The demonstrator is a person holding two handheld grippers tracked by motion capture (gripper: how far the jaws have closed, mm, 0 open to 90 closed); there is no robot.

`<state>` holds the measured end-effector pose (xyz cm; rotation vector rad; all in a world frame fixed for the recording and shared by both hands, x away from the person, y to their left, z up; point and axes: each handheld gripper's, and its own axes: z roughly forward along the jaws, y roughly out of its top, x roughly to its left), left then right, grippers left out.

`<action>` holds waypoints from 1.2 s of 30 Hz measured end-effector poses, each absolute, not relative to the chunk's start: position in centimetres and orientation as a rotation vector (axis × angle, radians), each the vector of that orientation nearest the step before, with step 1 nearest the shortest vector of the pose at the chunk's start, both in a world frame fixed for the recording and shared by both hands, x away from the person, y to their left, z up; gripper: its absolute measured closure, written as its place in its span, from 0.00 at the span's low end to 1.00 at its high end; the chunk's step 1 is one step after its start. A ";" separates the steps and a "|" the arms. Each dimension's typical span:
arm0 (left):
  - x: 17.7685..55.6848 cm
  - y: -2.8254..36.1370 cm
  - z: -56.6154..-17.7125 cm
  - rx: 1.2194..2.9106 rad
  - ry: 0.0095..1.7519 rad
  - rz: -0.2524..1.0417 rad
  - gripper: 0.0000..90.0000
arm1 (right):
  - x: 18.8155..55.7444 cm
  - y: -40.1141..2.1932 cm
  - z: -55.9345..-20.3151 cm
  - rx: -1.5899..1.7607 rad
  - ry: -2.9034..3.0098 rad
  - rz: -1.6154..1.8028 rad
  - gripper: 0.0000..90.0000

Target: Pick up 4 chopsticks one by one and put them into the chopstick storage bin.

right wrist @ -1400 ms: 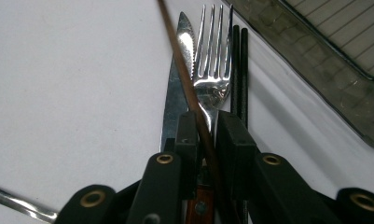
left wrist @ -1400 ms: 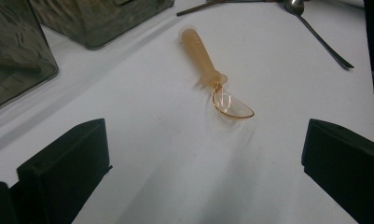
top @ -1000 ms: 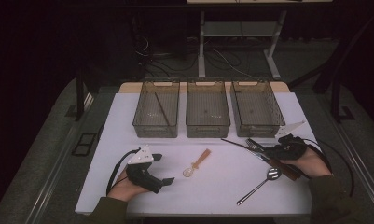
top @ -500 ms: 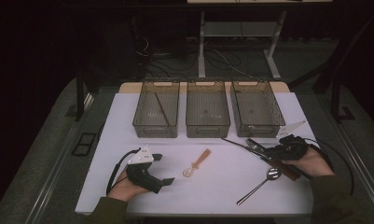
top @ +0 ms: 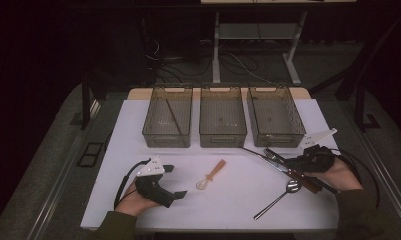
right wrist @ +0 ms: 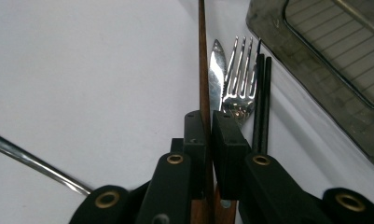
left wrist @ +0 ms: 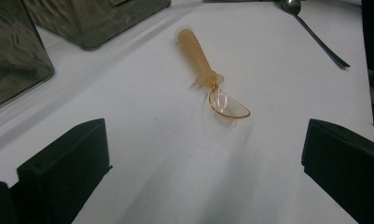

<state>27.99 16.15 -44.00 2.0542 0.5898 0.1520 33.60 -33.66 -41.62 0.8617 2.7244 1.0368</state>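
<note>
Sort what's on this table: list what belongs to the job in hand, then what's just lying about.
In the job:
- right hand-held gripper, shut on the brown chopstick
- three bins

Lying about:
- fork
- knife
- black chopsticks
- metal spoon
- orange plastic spoon
- left hand-held gripper, open

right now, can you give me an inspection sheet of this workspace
surface: white table, bare patches between items
job's things: brown chopstick clamped in the right gripper; beside it lie a knife, a fork and two black chopsticks
clutter: orange-handled plastic spoon, metal spoon, three grey bins, a dark stick in the left one
grippers: right shut on the chopstick; left gripper open, resting on the table, facing the plastic spoon
cables: one trails from each gripper; more on the floor behind
surroundings: dark room, desk legs behind
</note>
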 end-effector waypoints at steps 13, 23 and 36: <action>27.9 16.1 -43.9 2.054 0.588 0.154 0.00 | 32.7 -32.3 -40.6 0.810 2.723 1.115 0.94; 27.9 16.1 -44.0 2.057 0.587 0.153 0.00 | 32.5 -30.5 -40.3 0.763 2.728 1.158 0.94; 27.9 16.0 -44.0 2.059 0.592 0.149 0.00 | 32.3 -28.0 -39.5 0.742 2.689 1.267 0.94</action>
